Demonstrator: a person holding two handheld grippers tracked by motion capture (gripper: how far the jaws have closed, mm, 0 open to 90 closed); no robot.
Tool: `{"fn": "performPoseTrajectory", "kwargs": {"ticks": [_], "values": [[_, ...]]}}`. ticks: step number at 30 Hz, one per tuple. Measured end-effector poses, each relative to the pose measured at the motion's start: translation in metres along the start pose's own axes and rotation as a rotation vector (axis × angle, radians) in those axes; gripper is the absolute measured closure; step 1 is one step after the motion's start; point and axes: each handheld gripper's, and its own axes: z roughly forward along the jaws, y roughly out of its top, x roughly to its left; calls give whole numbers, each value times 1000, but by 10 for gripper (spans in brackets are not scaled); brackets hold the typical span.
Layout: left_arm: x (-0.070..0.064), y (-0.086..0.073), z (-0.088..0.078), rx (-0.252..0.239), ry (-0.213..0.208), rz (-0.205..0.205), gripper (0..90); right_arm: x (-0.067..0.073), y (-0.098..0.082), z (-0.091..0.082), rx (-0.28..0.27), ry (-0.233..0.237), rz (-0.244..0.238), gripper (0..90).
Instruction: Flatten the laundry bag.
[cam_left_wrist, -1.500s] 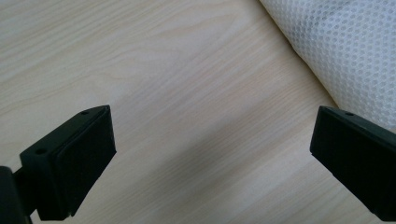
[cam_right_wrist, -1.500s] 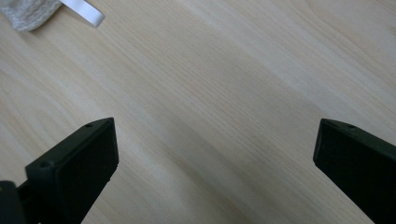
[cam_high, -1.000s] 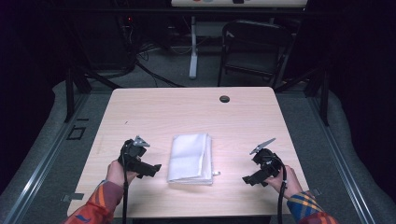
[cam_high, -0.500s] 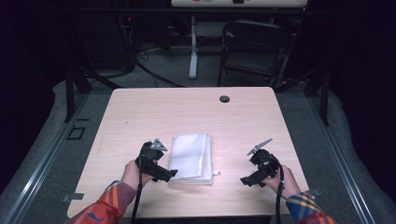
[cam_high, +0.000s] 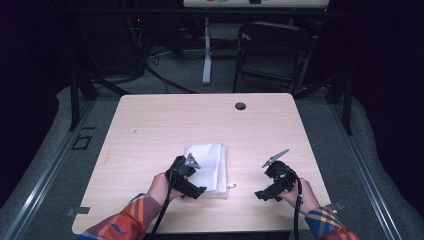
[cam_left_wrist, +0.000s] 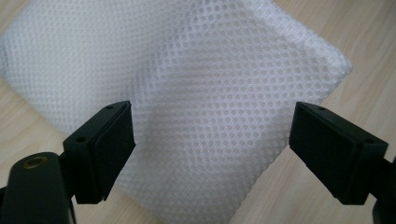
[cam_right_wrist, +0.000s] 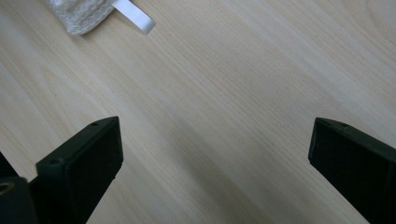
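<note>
While lying flat: folded white mesh cloth (cam_high: 209, 168) is resting near the pale wooden table's (cam_high: 150, 125) near edge.
Left gripper (cam_left_wrist: 212, 149): jaws spread, just now closing, are straddling the cloth's corner without pressing.
Right gripper (cam_right_wrist: 212, 161): jaws spread, is hovering over bare wood, well apart from the cloth.

Both forearms come in from the near edge in plaid sleeves. The left hand (cam_high: 161, 186) holds the left gripper (cam_high: 196, 190) pointed right, its jaws wide apart though they have just been closing a little. The right hand (cam_high: 299, 192) holds the right gripper (cam_high: 261, 195) low, pointing left, jaws spread wide.
</note>
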Motion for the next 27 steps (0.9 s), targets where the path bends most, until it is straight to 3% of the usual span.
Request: {"fn": "performPoseTrajectory", "kwargs": {"ticks": [8,19,23,27], "values": [[-12,7,15,42,-14,55,140,2,1,1,0,9,-10,28],[-20,7,36,132,41,126,113,7,2,2,-7,30,-10,31],[-22,8,36,139,68,151,168,8,2,3,-4,21,-14,32],[-20,7,34,124,58,156,268,8,2,3,-5,24,-11,39]]}}
